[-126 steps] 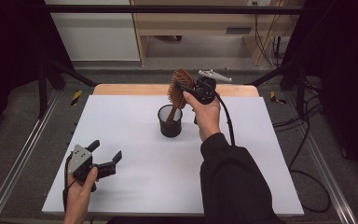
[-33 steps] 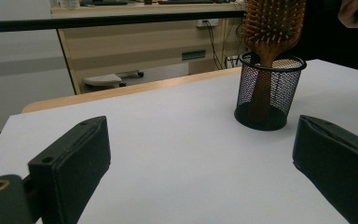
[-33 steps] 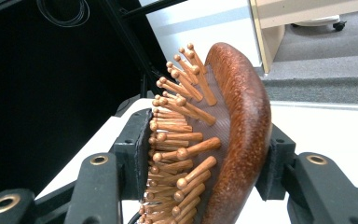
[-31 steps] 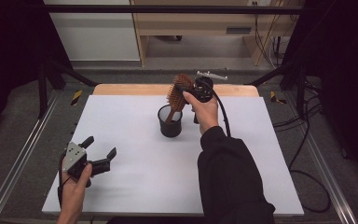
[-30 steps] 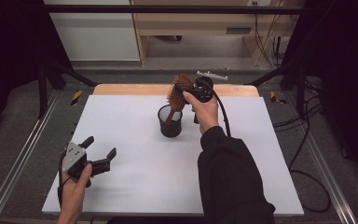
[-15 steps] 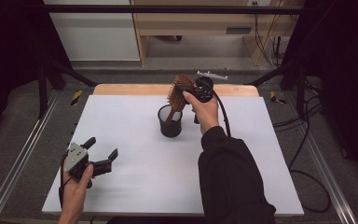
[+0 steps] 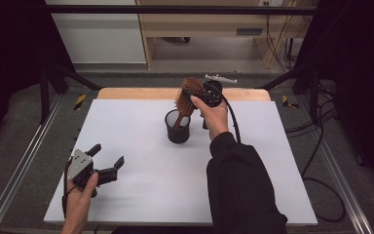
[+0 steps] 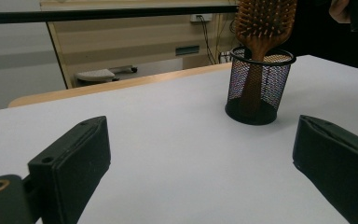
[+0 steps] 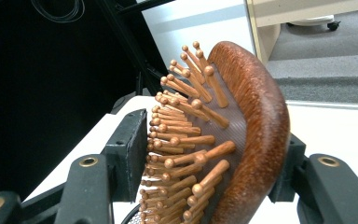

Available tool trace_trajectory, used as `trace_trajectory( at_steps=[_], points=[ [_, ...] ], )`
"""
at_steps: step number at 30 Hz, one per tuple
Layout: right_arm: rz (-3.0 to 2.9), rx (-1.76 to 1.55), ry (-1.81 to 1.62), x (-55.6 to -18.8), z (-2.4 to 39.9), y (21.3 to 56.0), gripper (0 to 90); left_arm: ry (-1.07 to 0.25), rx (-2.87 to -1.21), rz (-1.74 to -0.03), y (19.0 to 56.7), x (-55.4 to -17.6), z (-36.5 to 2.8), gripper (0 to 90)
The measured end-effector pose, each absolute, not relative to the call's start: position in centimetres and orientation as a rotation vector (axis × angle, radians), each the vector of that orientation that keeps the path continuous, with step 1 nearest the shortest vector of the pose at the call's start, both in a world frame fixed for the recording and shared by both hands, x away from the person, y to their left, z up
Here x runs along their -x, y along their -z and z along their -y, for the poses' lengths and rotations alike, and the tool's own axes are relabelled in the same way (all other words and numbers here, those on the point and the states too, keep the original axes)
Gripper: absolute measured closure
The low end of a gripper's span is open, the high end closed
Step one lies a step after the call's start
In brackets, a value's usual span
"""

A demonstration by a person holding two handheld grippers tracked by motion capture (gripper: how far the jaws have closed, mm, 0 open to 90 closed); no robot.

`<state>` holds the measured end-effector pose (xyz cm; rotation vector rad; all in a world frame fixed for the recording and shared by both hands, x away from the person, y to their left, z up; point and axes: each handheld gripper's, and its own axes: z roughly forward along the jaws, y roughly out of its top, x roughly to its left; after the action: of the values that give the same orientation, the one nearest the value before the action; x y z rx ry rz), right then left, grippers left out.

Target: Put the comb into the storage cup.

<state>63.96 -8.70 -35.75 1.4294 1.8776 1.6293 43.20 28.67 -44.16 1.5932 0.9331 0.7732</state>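
Standing in cup: the wooden hairbrush (image 7: 187, 96) is resting handle-down in the black mesh cup (image 7: 177, 127), near the far middle of the white table (image 7: 141, 146), its head leaning out above the rim.
Right gripper: the right gripper (image 7: 195, 95) is bracketing the brush head with its jaws, which have just been opening; the left pad is sitting by the bristle tips, the right by the wooden back, and whether either is pressing is unclear.
Left gripper: the left gripper (image 7: 108, 161) is hovering released, jaws wide apart, near the front left corner, well apart from the cup.
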Motion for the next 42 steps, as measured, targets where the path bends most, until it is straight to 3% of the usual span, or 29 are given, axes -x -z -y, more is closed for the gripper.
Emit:
trace_trajectory(
  at_steps=[42],
  points=[
    [-1.878, -1.458, -1.597, -64.0, 9.26, 35.69, 32.6, -0.764, -1.598, -0.928, 44.12, -43.22, -28.65, 4.5]
  ],
)
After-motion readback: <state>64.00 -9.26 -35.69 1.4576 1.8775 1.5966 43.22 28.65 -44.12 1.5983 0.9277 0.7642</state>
